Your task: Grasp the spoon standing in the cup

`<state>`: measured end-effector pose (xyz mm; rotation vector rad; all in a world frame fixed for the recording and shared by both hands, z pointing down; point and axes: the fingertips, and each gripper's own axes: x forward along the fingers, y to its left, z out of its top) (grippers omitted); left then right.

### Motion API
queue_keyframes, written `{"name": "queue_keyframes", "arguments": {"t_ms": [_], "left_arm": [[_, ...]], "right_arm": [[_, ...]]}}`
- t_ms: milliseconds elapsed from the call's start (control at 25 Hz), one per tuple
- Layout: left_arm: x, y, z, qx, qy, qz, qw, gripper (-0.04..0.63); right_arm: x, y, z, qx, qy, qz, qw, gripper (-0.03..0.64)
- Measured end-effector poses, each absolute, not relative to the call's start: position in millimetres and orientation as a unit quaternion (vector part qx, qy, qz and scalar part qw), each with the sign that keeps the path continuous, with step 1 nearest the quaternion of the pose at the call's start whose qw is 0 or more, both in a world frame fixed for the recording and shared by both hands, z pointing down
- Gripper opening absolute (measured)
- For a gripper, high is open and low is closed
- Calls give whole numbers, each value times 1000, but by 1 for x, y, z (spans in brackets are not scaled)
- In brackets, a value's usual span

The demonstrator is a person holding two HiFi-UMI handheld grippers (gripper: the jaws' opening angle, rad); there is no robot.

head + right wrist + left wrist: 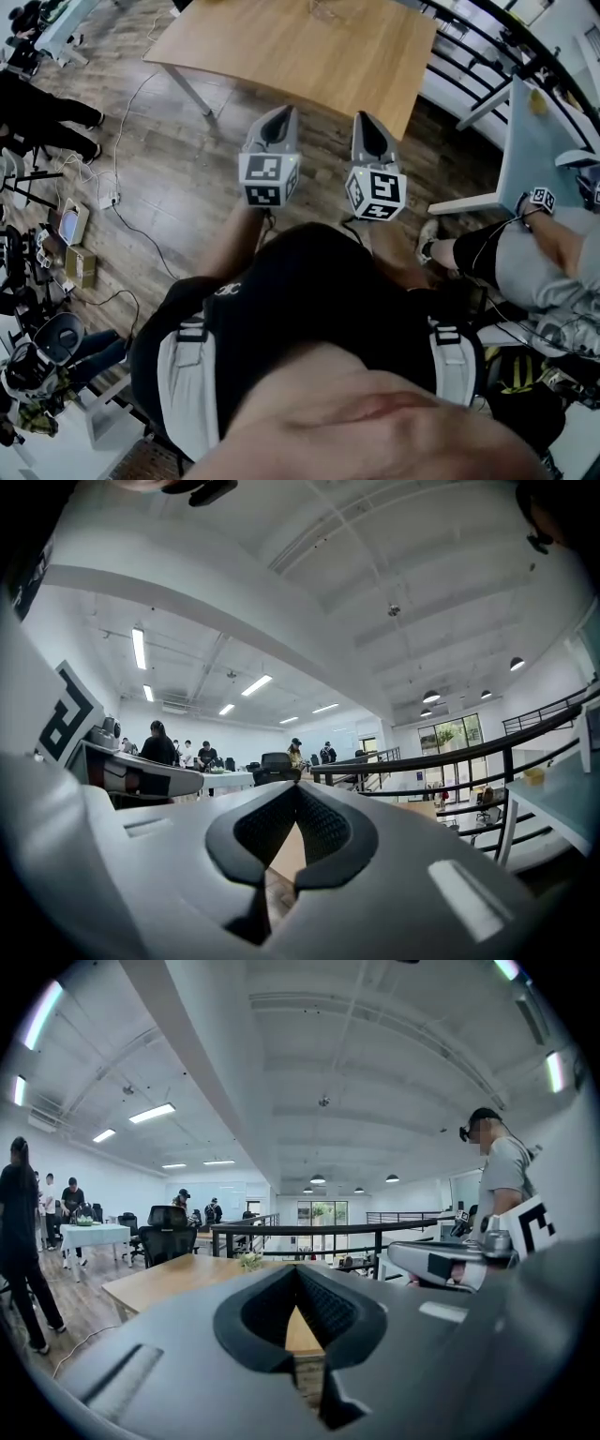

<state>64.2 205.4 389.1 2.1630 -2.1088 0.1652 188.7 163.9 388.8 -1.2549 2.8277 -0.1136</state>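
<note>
Two claws sit side by side in front of the person's black-shirted chest, both roughly level and aimed at the near edge of a wooden table [309,56]. The left claw [283,112] has its tip at about the middle of that edge. The right claw [367,118] is just beside it, closer to the table's near right corner. Both are over the wood floor [178,178] rather than over the tabletop. Each claw's own view shows its jaws together at the tips, with nothing between the dark ribbed pads; only a sliver of tabletop shows through the gap behind them. A marker cube [269,178] sits at the back of the left claw, and another marker cube [377,194] at the back of the right one. The spoon and the cup cannot be made out in any view. The only item on the table that shows in the left claw's view is a small leafy clump [249,1260] toward the far edge, too small to identify. A black railing [487,47] runs beyond the table's right edge. A seated person in grey shorts [525,267] is at the right beside a white desk [539,150]. Cables and a power strip [108,200] lie on the floor to the left.
</note>
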Motion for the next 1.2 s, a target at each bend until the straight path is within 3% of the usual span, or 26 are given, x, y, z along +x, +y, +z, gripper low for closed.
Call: {"name": "queue_keyframes", "arguments": {"t_ms": [680, 1200], "left_arm": [[90, 168, 400, 695, -714, 52, 69, 11], [33, 94, 411, 719, -687, 53, 86, 11]], "right_arm": [[208, 120, 405, -383, 923, -39, 10, -2], [150, 59, 410, -408, 912, -38, -10, -2]]}}
